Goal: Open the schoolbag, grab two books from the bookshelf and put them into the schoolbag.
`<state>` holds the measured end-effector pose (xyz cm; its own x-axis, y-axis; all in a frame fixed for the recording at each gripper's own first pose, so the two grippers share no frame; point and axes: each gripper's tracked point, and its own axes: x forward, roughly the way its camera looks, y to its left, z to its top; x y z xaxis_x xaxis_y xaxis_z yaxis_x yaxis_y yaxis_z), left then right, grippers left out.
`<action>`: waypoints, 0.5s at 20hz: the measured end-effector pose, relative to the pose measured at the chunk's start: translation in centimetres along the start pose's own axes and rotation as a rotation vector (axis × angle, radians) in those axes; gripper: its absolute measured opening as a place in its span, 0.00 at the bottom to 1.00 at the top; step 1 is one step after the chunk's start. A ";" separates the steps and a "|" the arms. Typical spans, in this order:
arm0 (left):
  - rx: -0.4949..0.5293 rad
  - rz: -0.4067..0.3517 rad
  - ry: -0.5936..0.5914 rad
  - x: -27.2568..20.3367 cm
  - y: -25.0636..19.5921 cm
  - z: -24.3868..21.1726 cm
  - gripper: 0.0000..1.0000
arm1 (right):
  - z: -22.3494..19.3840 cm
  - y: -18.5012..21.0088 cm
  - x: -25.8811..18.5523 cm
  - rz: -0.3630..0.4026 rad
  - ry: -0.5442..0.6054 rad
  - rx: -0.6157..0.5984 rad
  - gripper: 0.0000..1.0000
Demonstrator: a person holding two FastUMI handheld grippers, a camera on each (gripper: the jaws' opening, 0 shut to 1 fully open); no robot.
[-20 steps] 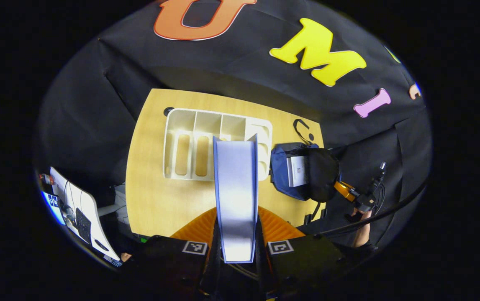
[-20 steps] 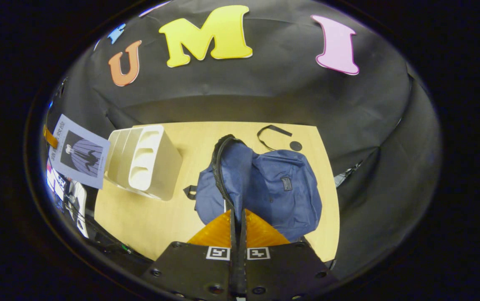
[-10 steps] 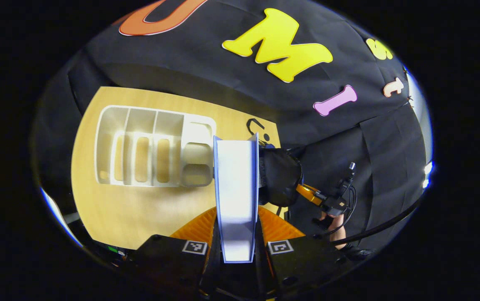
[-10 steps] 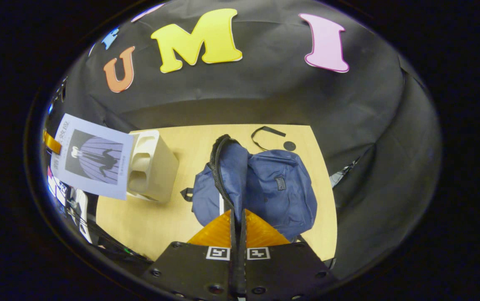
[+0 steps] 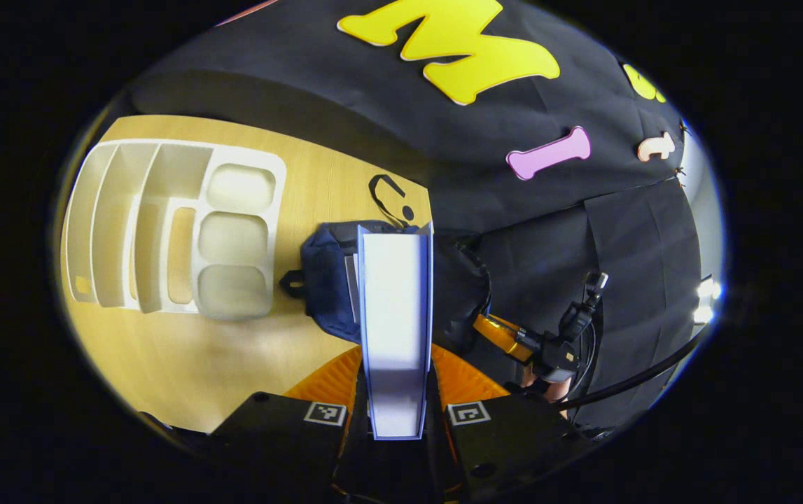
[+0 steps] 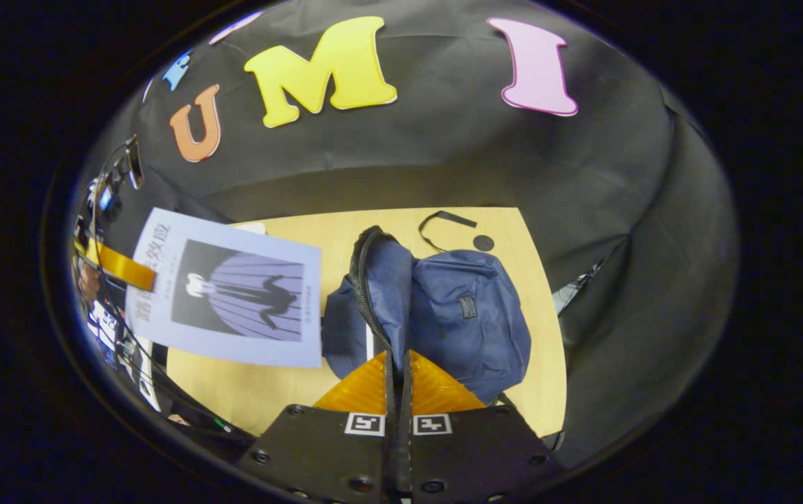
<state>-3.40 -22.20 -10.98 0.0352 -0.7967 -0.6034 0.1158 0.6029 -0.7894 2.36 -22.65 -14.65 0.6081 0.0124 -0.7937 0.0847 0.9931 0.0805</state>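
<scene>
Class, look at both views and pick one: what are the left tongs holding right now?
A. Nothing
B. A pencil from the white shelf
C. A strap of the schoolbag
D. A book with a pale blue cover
D: in the left gripper view the book stands clamped between the left tongs, above the schoolbag.

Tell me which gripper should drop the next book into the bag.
Left. The left gripper already clamps the book and is lined up over the schoolbag. The right gripper is busy pinching the bag's edge, apparently holding it open.
</scene>
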 end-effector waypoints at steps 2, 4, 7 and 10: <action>0.000 0.007 0.019 2.2 0.5 -0.6 0.39 | 0.0 0.0 -0.1 0.004 0.000 -0.001 0.00; 0.004 -0.010 0.020 4.3 0.4 -1.1 0.43 | 0.0 -0.1 -0.4 0.005 0.001 -0.003 0.00; 0.010 -0.016 0.006 7.4 0.7 -1.7 0.43 | 0.5 -0.5 -0.9 0.002 -0.008 -0.002 0.00; 0.014 -0.024 -0.009 10.2 0.8 -1.6 0.43 | 0.7 -0.7 -1.7 0.002 -0.013 -0.003 0.03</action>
<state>-4.57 -29.73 -17.93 0.0413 -0.8113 -0.5831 0.1308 0.5830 -0.8019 1.82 -23.43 -12.90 0.6187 0.0126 -0.7855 0.0813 0.9935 0.0799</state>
